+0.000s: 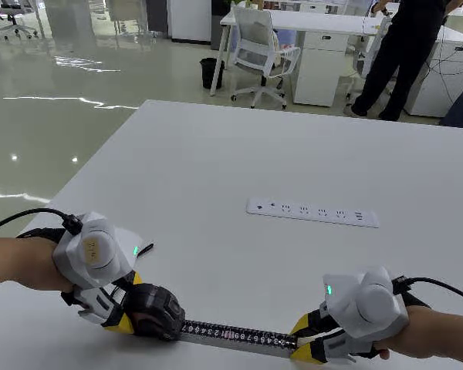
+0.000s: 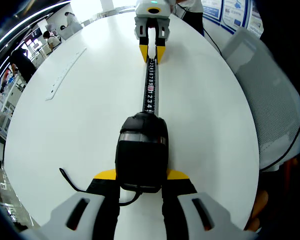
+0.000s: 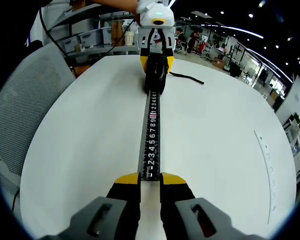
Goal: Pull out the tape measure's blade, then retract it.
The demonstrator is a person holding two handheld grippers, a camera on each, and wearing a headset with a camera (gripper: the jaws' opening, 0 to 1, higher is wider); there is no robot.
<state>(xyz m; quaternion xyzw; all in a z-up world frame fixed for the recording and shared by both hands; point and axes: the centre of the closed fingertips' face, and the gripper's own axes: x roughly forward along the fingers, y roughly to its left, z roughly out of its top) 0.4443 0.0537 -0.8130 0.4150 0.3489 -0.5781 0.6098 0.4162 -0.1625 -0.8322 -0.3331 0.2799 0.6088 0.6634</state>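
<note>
A black tape measure case (image 1: 154, 311) lies on the white table near its front edge, and my left gripper (image 1: 127, 308) is shut on it. In the left gripper view the case (image 2: 141, 152) sits between the yellow-tipped jaws. The dark numbered blade (image 1: 235, 335) runs flat along the table from the case to my right gripper (image 1: 302, 339), which is shut on the blade's end. The right gripper view shows the blade (image 3: 151, 140) stretching away from the jaws to the case (image 3: 156, 75) held by the other gripper (image 3: 156, 59).
A white power strip (image 1: 312, 212) lies on the table (image 1: 216, 154) beyond the blade. A thin black strap (image 3: 186, 77) trails beside the case. Office chairs, desks and a standing person (image 1: 405, 54) are in the background.
</note>
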